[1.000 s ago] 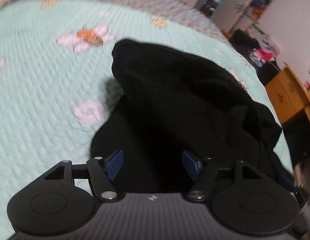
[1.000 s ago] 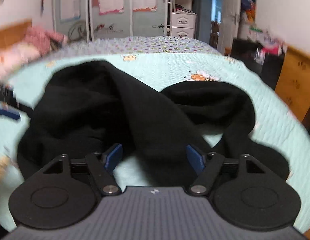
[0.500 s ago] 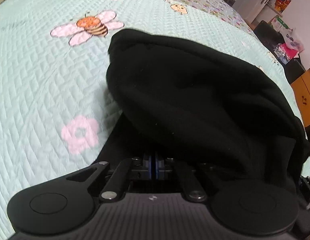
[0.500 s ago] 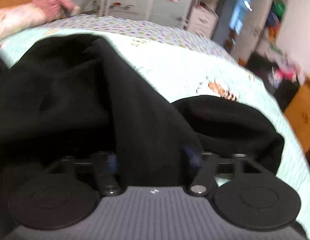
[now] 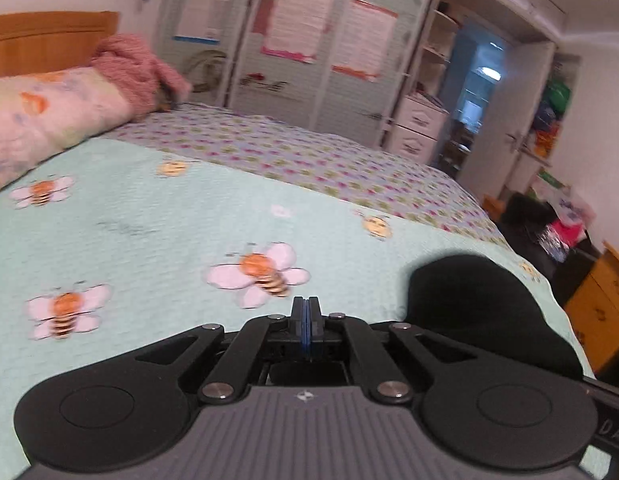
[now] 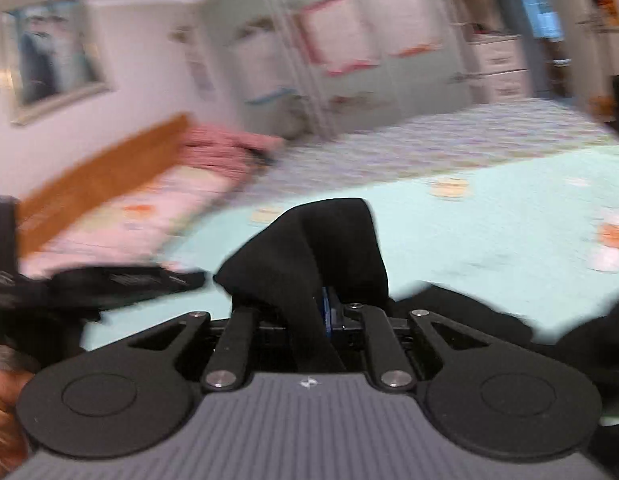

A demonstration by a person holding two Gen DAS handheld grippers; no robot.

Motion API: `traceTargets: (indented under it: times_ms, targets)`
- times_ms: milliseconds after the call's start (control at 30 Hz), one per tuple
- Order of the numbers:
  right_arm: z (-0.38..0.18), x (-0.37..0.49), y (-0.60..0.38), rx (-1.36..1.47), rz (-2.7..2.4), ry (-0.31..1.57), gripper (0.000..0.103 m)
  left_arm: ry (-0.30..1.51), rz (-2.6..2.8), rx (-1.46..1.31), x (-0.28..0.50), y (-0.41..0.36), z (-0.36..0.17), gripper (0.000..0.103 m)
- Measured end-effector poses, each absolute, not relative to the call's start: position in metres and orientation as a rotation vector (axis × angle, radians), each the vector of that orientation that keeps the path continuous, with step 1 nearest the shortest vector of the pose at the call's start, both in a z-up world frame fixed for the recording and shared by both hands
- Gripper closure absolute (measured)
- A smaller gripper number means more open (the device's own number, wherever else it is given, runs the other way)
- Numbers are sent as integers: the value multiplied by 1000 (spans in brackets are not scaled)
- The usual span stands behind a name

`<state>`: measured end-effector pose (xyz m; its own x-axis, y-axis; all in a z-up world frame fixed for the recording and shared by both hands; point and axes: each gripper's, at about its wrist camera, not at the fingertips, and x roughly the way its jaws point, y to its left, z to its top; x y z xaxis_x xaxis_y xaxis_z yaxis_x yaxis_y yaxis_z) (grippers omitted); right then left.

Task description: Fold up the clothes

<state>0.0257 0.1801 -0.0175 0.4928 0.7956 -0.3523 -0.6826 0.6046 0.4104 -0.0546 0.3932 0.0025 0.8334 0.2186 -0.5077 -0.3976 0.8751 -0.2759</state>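
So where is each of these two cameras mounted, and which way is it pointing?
Left wrist: sits on the left gripper, looking along its shut fingers across the bee quilt toward the wardrobe; only the gripper shows.
Right wrist: sits on the right gripper, shut on the black garment, facing the headboard.
Shared: quilt, garment, pink pillow, wardrobe.

Each gripper has a ribbed grey housing across the bottom of the frame with a small white emblem at its centre. Two round black discs flank it at lower left and lower right. Black linkage arms with silver screws run inward to the left gripper [image 5: 305, 322], whose fingers carry blue pads. The right gripper [image 6: 323, 312] is built alike.
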Motion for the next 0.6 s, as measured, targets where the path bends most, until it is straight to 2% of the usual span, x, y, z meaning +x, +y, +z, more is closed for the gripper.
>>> traceTargets:
  times_ms: [133, 300, 367, 500, 600]
  targets:
    - [-12, -3, 230, 302, 1092, 608, 88, 479, 408, -436, -107, 421, -1, 103]
    - [-64, -23, 283, 174, 1062, 760, 83, 553, 474, -478, -138, 432, -28, 103]
    - [-86, -42, 291, -14, 988, 790, 73, 593, 484, -467, -146, 430, -37, 103]
    - [-99, -78, 261, -134, 1012, 797, 69, 669, 500, -433, -159, 426, -55, 99]
    - [-87, -99, 233, -178, 979, 804, 45, 753, 490, -401, -158, 424, -69, 89]
